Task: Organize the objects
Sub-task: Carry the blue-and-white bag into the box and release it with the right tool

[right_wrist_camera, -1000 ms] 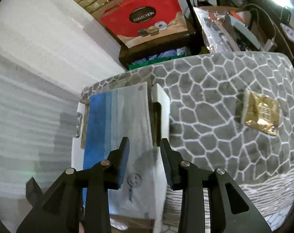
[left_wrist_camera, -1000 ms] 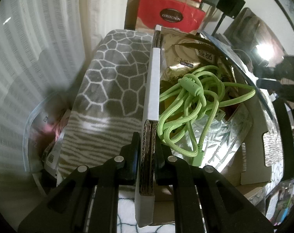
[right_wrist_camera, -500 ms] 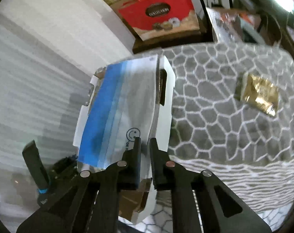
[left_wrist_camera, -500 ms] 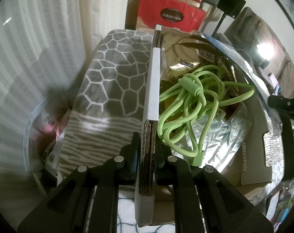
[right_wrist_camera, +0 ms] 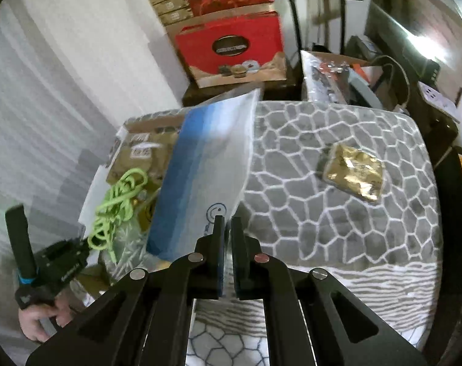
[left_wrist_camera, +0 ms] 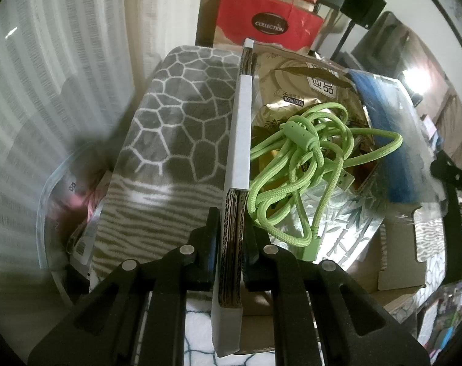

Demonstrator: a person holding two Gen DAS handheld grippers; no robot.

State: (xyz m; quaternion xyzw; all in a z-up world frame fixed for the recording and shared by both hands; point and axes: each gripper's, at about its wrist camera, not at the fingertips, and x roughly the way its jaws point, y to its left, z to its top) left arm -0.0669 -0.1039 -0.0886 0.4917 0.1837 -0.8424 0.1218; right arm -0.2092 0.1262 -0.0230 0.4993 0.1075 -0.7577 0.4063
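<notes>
The blue-and-clear plastic bag is the thing in play: it stands tilted over the open cardboard box, its long axis running from the pinched lower edge at about 6 o'clock up to its far corner at roughly 1 o'clock in the right wrist view. The right gripper has just been closing and its jaws now stand nearly together, nipping the bag's lower edge by the smiley print; the sheet is thin, so the grip looks slight. From those jaws the box mouth lies at 10 to 11 o'clock, with the green cable coiled on gold and silver packets inside. The gold pouch lies alone on the grey patterned blanket at about 2 o'clock, well apart from the box.

The left gripper is fully clamped on the box's near wall, the corrugated edge running straight away toward 12 o'clock, steadying it. In its view the bag enters at 2 to 3 o'clock, above the cable. My judgement: the right hand, being the one holding the bag, carries it leftward and lays it flat into the box.
</notes>
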